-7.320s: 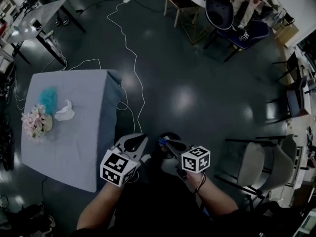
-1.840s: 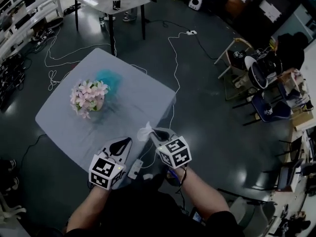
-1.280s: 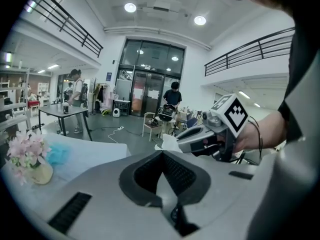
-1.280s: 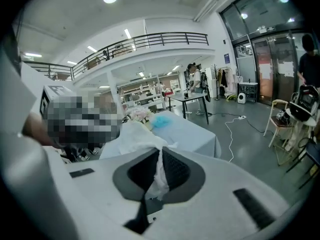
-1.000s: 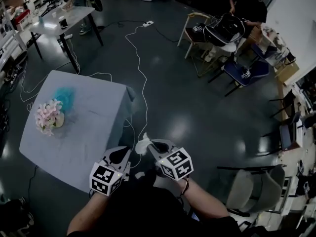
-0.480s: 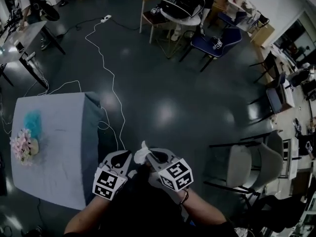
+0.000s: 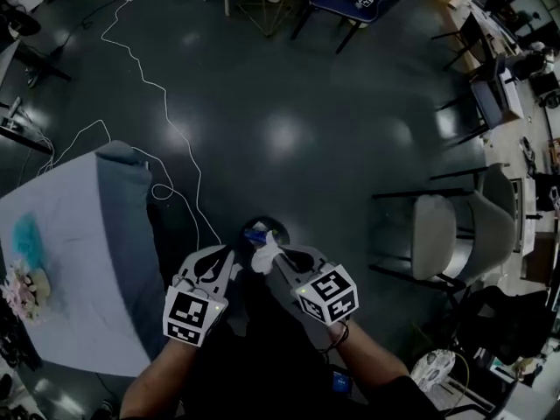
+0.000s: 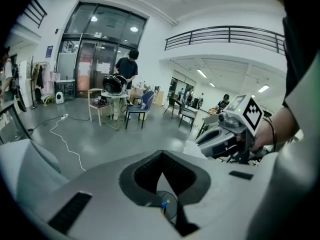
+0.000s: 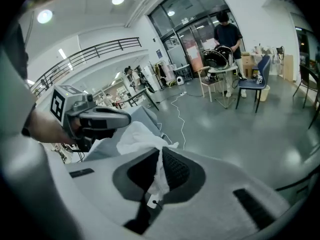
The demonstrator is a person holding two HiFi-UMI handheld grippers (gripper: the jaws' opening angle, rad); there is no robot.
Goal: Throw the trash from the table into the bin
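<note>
While the cloth-covered tabletop fills the left edge of the head view, only a bunch of pale flowers and a teal tuft lie on it, both at its far left side. A white cable snakes over the dark floor from the upper left down towards the tabletop's corner.

Low in the middle of the frame, the left tool points up the picture with its jaws pressed together and nothing between them; its own view shows the same closed tips.

Just above and between the two tools sits the round dark bin, with a small blue item inside it. The crumpled white tissue hangs at the bin's near rim in the picture, not yet inside.

It is pinched in the right tool, just beside the left one. In the right gripper view the jaws are clamped narrowly on the tissue, which bunches out past the tips.

At the right of the head view stands a pale chair, well apart from the bin.
</note>
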